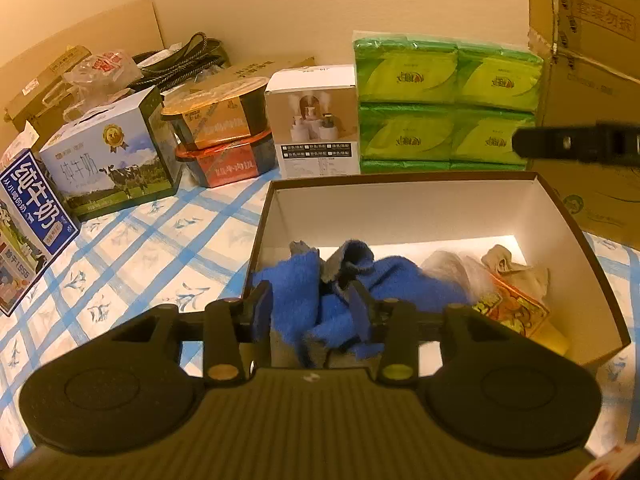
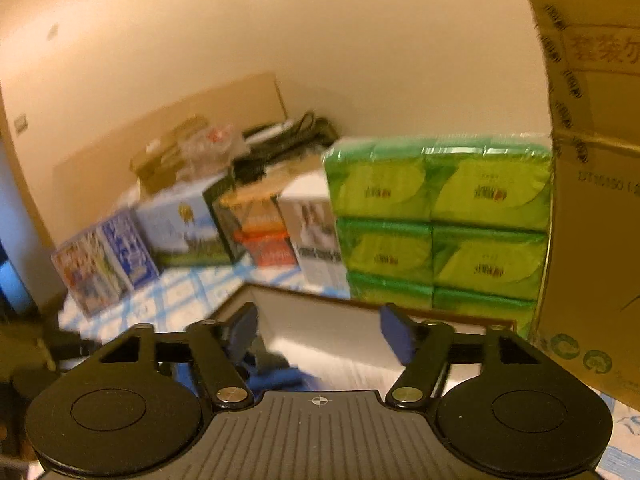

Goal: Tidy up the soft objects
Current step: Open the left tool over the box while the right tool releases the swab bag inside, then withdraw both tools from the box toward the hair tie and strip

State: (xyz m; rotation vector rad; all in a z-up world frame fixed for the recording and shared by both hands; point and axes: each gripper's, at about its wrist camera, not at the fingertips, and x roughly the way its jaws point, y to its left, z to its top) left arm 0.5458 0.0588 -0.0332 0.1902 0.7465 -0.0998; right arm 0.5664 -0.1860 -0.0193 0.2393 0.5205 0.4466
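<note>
An open brown box with a white inside (image 1: pixel 404 204) stands on the checked tablecloth. In it lie a blue fuzzy cloth with grey parts (image 1: pixel 392 280), a pale grey soft item (image 1: pixel 452 268), a beige sock (image 1: pixel 516 270) and an orange printed packet (image 1: pixel 516 312). My left gripper (image 1: pixel 310 300) hangs over the box's near left part, jaws open around the blue cloth, not closed on it. My right gripper (image 2: pixel 318 330) is open and empty above the box (image 2: pixel 340 316); a bit of the blue cloth (image 2: pixel 276 378) shows below it. The right gripper's tip shows in the left wrist view (image 1: pixel 576 144).
Behind the box stand a green tissue pack (image 1: pixel 444 100), a white humidifier box (image 1: pixel 316 120), stacked food bowls (image 1: pixel 224 132), milk cartons (image 1: pixel 108 160) and a big cardboard box (image 1: pixel 592 80) at the right. The blue checked tablecloth (image 1: pixel 140 260) lies left of the box.
</note>
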